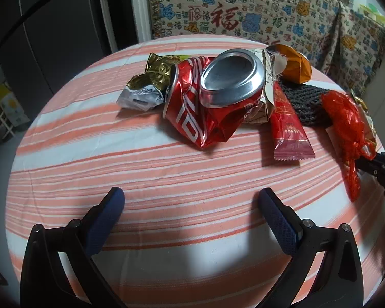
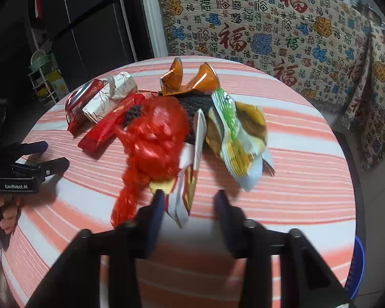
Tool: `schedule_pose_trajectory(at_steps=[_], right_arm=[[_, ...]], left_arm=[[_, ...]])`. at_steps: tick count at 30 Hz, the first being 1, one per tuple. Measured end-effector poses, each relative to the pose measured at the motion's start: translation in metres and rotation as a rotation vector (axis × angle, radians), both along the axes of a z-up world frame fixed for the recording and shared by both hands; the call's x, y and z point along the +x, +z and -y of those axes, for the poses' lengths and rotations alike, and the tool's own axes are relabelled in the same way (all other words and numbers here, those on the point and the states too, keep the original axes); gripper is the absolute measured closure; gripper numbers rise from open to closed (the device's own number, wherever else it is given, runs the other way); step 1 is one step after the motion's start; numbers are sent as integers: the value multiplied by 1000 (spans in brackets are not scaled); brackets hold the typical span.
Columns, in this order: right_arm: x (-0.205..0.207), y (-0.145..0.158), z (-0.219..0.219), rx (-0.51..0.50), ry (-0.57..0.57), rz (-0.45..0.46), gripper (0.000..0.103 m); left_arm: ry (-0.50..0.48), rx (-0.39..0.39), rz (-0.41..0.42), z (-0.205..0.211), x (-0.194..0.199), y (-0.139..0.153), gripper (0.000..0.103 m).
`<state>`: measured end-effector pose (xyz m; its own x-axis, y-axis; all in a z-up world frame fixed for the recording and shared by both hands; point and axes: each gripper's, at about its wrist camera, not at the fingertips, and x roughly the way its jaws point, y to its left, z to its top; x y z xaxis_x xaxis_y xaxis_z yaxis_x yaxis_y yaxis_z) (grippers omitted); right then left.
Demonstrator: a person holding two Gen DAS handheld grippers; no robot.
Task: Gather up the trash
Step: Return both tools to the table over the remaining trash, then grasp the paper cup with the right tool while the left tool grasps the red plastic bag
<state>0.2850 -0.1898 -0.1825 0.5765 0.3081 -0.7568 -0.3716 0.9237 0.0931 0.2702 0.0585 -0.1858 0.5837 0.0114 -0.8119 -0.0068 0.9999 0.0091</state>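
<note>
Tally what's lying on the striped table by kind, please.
Can: 1
Plastic bag: 1
Paper cup: 1
Wrappers: 5, namely gold, orange, red, green, white
Knitted mat: 1
Total: 9

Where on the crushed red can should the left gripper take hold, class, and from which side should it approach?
Grip the crushed red can across its flattened, creased lower body, coming from the near side where the open left gripper already faces it. That end points toward the gripper over bare striped tablecloth; wrappers crowd its other sides.
</note>
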Motion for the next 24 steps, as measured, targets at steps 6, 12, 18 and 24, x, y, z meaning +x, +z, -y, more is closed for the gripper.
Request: schedule_pose_trajectory(at_steps=[6, 12, 18, 24], right_arm=[[-5, 3, -4, -4, -5, 22, 86], [-14, 4, -3, -32, -3, 32, 86], [-21, 5, -6, -53, 1, 47, 86], [-30, 8, 1, -43, 20, 44, 87]], left_arm=[[-3, -25, 61, -6, 2, 10, 2], [-29, -42, 250, 3, 7, 45, 7], [-62, -8, 286, 26, 31, 47, 14], [-60, -53, 229, 21, 37, 35, 85]])
